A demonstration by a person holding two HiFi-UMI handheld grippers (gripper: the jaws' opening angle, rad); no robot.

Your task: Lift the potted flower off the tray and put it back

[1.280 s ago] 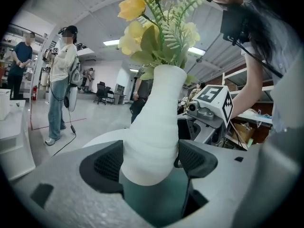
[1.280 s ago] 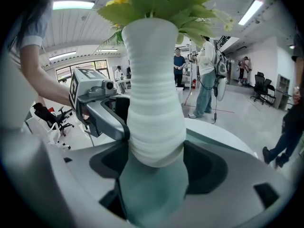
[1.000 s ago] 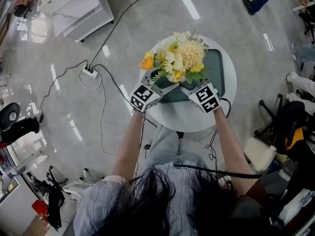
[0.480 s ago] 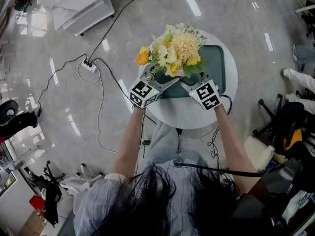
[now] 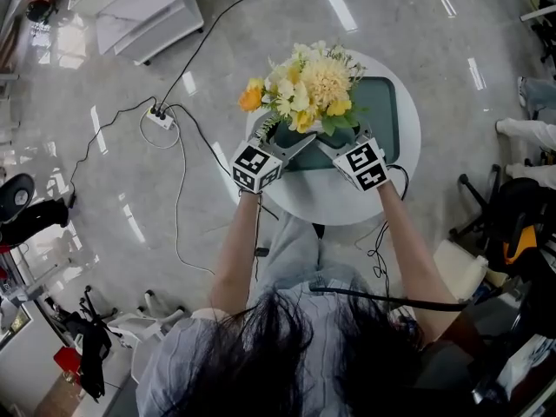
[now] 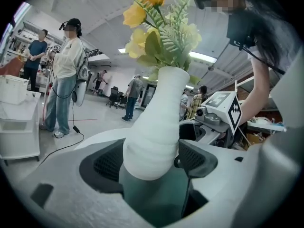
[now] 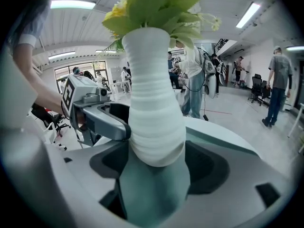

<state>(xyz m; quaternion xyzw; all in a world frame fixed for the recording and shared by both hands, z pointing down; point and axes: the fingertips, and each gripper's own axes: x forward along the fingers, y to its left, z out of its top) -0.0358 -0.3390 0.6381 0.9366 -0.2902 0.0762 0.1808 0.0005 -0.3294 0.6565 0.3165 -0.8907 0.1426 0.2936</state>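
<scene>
Upright yellow potted flower [image 5: 306, 89], white ribbed vase, over green tray [image 5: 380, 111]

The right claw [image 7: 158, 164] has its two dark-padded jaws pressed against the lower body of a white ribbed vase [image 7: 154, 113], which stands upright and fills the gap between them. Yellow flowers and green leaves [image 7: 156, 6] spill from its mouth. Beneath the vase lies a dark green tray [image 7: 152, 194]. From the left, the left claw [image 7: 111, 122] sets a grey jaw against the vase's side. Several people [image 7: 278, 87] stand beyond on a glossy floor [image 7: 240, 109].
</scene>
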